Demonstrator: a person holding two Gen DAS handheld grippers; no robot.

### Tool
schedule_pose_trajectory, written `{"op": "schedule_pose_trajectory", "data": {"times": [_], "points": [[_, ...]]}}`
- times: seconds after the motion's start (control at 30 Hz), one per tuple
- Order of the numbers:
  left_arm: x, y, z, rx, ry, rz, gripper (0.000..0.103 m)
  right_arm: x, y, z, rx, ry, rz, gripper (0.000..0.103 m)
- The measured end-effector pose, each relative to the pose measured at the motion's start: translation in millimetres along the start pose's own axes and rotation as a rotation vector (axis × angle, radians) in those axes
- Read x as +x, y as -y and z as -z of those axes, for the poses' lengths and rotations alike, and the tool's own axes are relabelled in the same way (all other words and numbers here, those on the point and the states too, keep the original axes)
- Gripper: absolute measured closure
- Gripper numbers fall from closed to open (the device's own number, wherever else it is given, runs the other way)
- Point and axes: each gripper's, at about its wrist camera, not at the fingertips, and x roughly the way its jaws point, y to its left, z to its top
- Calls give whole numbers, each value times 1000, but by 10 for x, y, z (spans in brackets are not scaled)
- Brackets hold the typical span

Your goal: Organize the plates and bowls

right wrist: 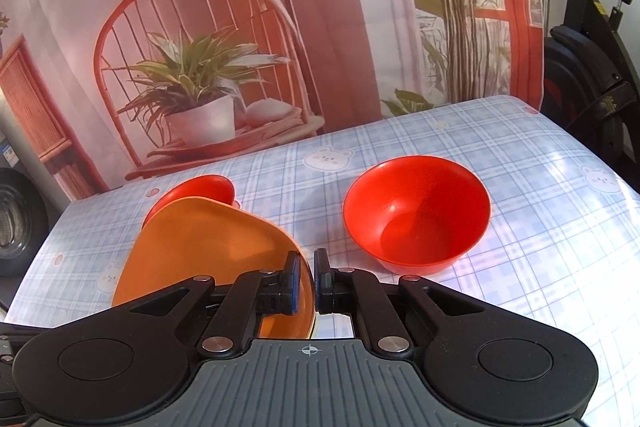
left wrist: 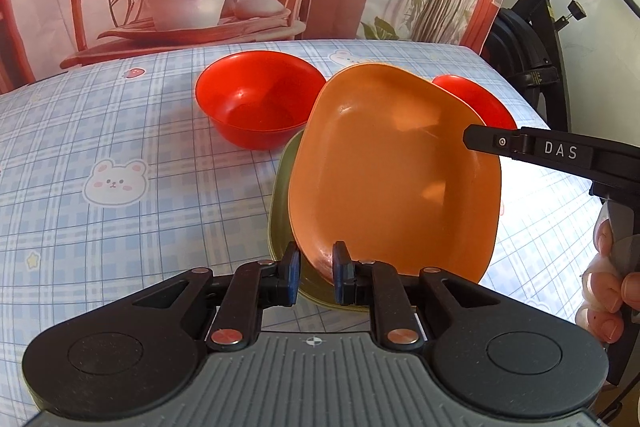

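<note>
Orange is the colour of the plate [left wrist: 394, 171] that both grippers hold. It is tilted up, and it sits over a green plate [left wrist: 282, 199] that lies on the table [left wrist: 120, 131]. Only the green plate's edge peeks out on one side.

The left gripper [left wrist: 316, 273] has its two fingers around the near edge of the orange plate. The gap between them is small, and the plate rim sits in it. The right gripper [right wrist: 306, 277] pinches the other edge of the same plate, with its fingers almost pressed together on the thin rim. In the left view you can see that gripper's black finger [left wrist: 500, 143] reaching in from the side, and a hand [left wrist: 604, 283] holding its handle.

Two red bowls stand on the table. One red bowl [left wrist: 258, 99] is open and upright, near the plates. A second red bowl [left wrist: 474, 101] is partly hidden behind the orange plate.

The table has a blue checked cloth with little bears.
</note>
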Motion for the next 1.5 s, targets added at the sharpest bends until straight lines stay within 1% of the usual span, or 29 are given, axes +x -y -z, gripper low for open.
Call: {"op": "schedule_pose_trajectory", "data": {"times": [0.2, 0.3, 0.37, 0.43, 0.47, 0.53, 0.57, 0.6, 0.77, 0.9, 1.07, 1.2, 1.23, 1.33, 1.4, 1.5], "points": [[10, -17, 49, -3, -3, -7, 85, 104, -25, 13, -13, -46, -3, 96], [10, -31, 39, -12, -2, 1, 84, 116, -12, 22, -5, -51, -2, 96], [7, -30, 37, -13, -2, 1, 84, 114, 1, 35, 6, -50, 8, 90], [8, -27, 37, -14, -3, 0, 84, 76, 20, 47, 24, -34, 25, 78], [6, -23, 37, -16, -4, -2, 84, 40, 30, 60, 38, -20, 27, 77], [0, -27, 39, -25, -2, -3, 81, -10, 64, 93, 65, -13, 22, 77], [-4, -34, 46, -25, 1, -3, 77, -24, 76, 118, 77, -19, 15, 77], [-7, -32, 47, -20, 1, -5, 77, -31, 82, 147, 84, -25, 9, 77], [-35, -11, 59, 24, 7, -21, 77, 2, 82, 320, 96, -71, 10, 77], [-102, -28, 21, 36, 42, -28, 77, 35, 73, 400, 99, -94, 10, 77], [-50, -64, -62, 28, 62, -62, 77, 51, 64, 428, 91, -109, 10, 77], [40, -118, -63, 22, 61, -106, 76, 57, 91, 449, 104, -119, 10, 76], [50, -133, -57, 18, 61, -103, 72, 58, 107, 453, 112, -120, 9, 75], [54, -172, -34, 10, 66, -88, 71, 63, 144, 459, 135, -122, 7, 72], [40, -169, -28, 9, 65, -91, 70, 66, 163, 463, 147, -122, 11, 69], [-23, -145, -14, 12, 78, -94, 70, 34, 151, 460, 151, -118, 17, 70]]}}
